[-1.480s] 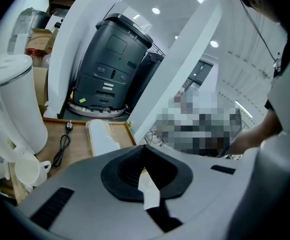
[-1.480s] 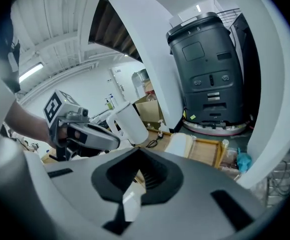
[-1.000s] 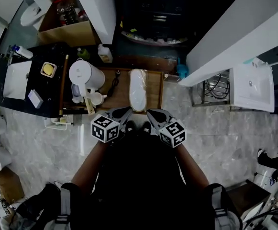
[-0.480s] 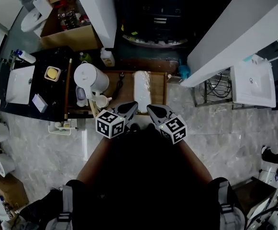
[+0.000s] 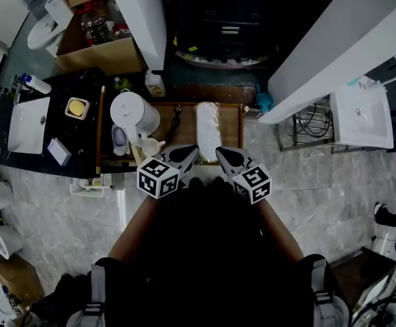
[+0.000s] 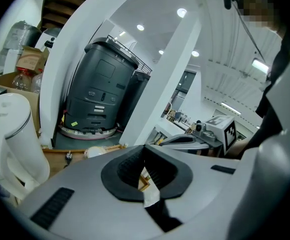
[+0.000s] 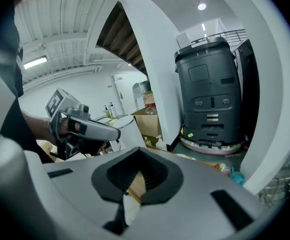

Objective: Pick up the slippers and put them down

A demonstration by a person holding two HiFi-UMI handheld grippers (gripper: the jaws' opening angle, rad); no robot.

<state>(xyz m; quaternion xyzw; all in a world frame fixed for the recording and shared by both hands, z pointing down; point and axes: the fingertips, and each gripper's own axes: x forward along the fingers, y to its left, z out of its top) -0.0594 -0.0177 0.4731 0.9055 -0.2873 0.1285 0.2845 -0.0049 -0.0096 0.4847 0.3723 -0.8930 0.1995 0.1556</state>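
Note:
The slippers (image 5: 208, 122) are a white pair wrapped in clear plastic, lying lengthwise on a low wooden tray (image 5: 233, 125) just ahead of me in the head view. My left gripper (image 5: 191, 152) and right gripper (image 5: 221, 153) are held side by side at the tray's near edge, short of the slippers and touching nothing. Both are shut with nothing between the pads. In the left gripper view the jaws (image 6: 145, 169) are closed, and the right gripper (image 6: 184, 140) shows beyond them. The right gripper view shows closed jaws (image 7: 137, 176) and the left gripper (image 7: 85, 126).
A white kettle (image 5: 133, 113) and a mug (image 5: 148, 146) stand on the tray's left part. A black counter with a sink (image 5: 27, 122) lies further left. A dark machine (image 5: 218, 26) stands behind, between white pillars. A wire rack (image 5: 303, 131) is at the right.
Both grippers have edged a little forward and up toward the tray's near edge. Their jaws stay shut and the slippers have not moved.

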